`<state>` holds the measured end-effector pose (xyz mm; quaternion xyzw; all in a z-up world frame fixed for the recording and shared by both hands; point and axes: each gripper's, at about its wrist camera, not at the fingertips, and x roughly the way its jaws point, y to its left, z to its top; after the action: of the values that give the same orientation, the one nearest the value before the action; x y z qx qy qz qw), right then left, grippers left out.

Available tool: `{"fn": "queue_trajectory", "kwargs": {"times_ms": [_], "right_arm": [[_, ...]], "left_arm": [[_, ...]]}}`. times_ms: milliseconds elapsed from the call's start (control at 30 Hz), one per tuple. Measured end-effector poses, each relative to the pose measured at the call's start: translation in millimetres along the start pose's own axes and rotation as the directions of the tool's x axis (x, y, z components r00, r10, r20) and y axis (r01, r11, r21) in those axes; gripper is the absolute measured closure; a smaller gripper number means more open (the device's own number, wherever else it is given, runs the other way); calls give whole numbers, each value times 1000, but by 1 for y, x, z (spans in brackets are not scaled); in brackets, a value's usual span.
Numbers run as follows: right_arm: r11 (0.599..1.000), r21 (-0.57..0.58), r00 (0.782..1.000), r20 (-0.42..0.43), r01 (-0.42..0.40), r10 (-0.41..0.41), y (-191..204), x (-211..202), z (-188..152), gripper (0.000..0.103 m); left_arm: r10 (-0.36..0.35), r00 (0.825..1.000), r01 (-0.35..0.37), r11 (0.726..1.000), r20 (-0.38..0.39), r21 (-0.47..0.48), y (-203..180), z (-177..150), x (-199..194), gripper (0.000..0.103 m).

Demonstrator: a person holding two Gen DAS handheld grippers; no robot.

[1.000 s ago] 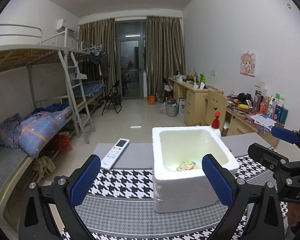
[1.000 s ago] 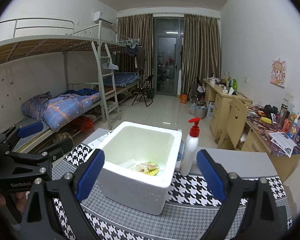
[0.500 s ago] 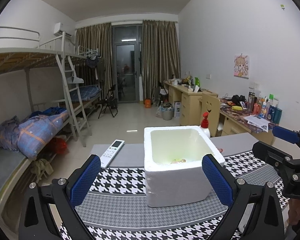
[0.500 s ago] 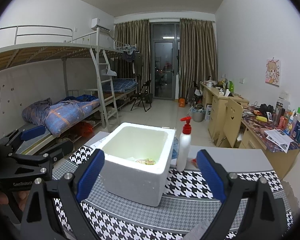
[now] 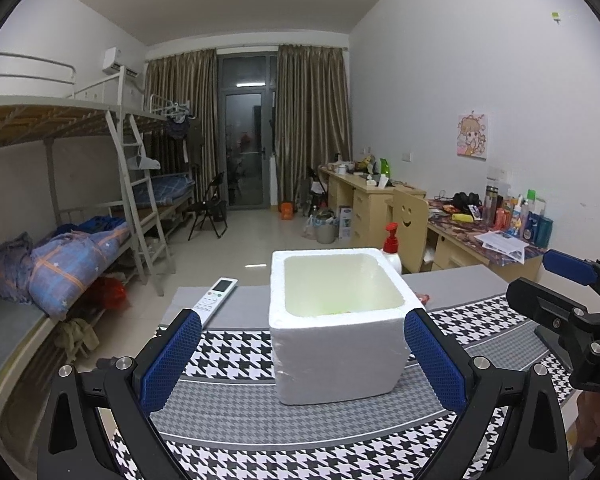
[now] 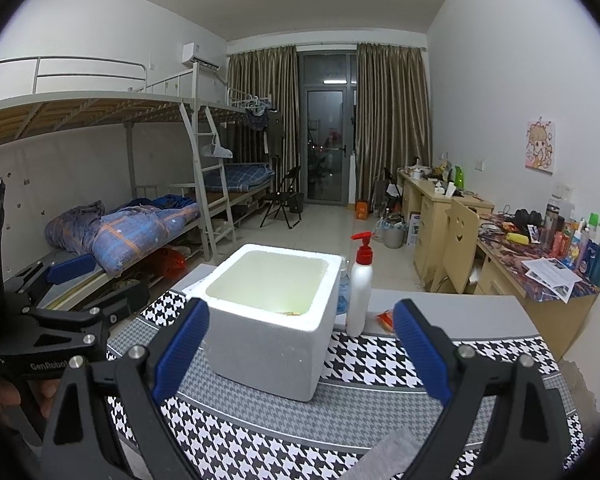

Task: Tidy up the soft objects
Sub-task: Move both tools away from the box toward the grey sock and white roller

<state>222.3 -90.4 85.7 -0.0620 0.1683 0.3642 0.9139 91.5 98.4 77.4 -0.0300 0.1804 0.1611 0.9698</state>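
We are holding the left tool and right tool released and empty, both facing the foam box dead ahead on the bench; soft items are lying inside, barely visible.

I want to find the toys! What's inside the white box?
Only a sliver shows inside the white foam box: a small yellowish thing low against the near wall. The box wall hides the rest of it and most of the bottom.
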Motion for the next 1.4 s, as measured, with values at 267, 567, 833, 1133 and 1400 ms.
{"fn": "queue_trajectory", "kwargs": {"times_ms": [267, 567, 833, 1133, 1400], "right_arm": [[1000, 1, 1000, 12, 14, -14, -1, -10, -6, 8], [1000, -1, 999, 18, 28, -28, -1, -19, -16, 8], [999, 5, 999, 14, 49, -49, -5, -26, -27, 7], [998, 28, 998, 11, 58, -58, -10, -34, -43, 7], [996, 44, 997, 7, 76, -77, -15, -39, -53, 7]], "left_arm": [[-22, 1000, 22, 1000, 18, -20, -4, -6, -4, 1], [-34, 999, 34, 999, 9, -11, -13, -16, -6, 1], [-50, 998, 50, 999, 22, 0, -21, -28, -16, 1], [-49, 998, 49, 999, 31, 5, -27, -37, -19, 1], [-71, 997, 72, 997, 25, -6, -30, -46, -19, 1]]}}
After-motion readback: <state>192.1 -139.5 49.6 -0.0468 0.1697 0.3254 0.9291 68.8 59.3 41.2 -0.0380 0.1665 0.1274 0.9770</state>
